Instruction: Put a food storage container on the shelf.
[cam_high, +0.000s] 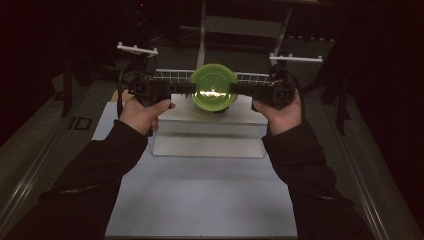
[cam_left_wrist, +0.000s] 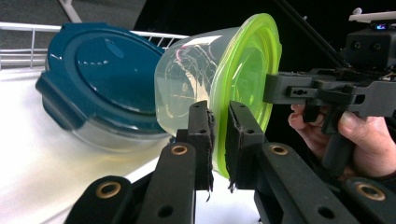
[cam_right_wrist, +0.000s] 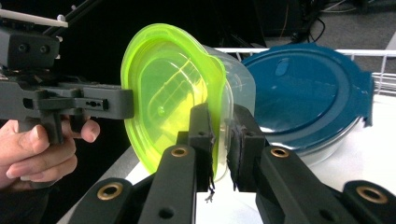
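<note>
A clear tub with a bright green lid (cam_high: 213, 87) hangs in the air above the white block, held from both sides. My left gripper (cam_high: 191, 90) is shut on the lid's left rim and my right gripper (cam_high: 235, 90) on its right rim. In the left gripper view the jaws (cam_left_wrist: 219, 114) pinch the edge of the green lid (cam_left_wrist: 247, 65), with the clear body (cam_left_wrist: 187, 88) tilted away. The right gripper view has its jaws (cam_right_wrist: 223, 116) clamped on the lid's rim (cam_right_wrist: 163, 84). A glass container with a dark blue lid (cam_left_wrist: 102, 74) (cam_right_wrist: 303, 93) rests just behind.
A white raised block (cam_high: 210, 131) stands on the white tabletop (cam_high: 200, 200). A white wire rail (cam_high: 170, 76) runs behind it, with white brackets (cam_high: 137, 49) at the back left and back right. The surroundings are dark.
</note>
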